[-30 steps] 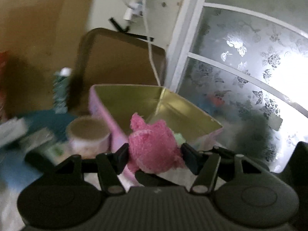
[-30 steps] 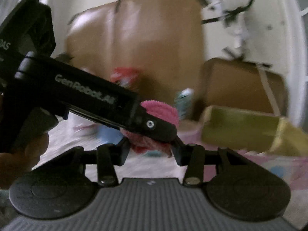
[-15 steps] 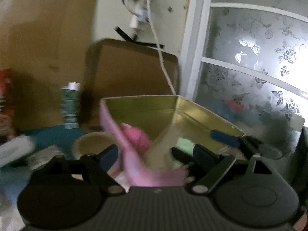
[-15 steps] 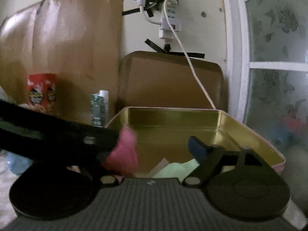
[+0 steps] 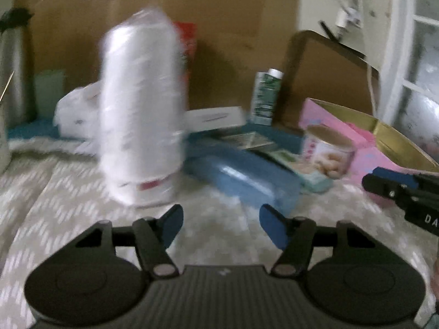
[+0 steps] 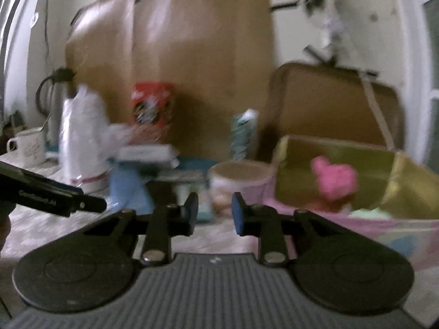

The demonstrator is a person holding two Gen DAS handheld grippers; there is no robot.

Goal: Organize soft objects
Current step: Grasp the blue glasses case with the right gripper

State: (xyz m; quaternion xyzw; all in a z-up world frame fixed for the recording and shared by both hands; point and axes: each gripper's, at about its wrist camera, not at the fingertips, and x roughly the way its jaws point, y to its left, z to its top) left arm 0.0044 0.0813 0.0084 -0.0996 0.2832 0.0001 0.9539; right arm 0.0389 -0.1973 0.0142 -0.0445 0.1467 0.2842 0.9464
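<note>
While both frames are motion-blurred, we find the left gripper spread wide and holding nothing, poised above the patterned cloth. We find the right gripper at a narrow gap, likewise holding nothing. Ahead of the left gripper stand a white wrapped roll and a blue case. We locate the pink plush inside the gold-lined tin, to the right of the right gripper and apart from it. A round tub sits just beside the tin's left wall.
</note>
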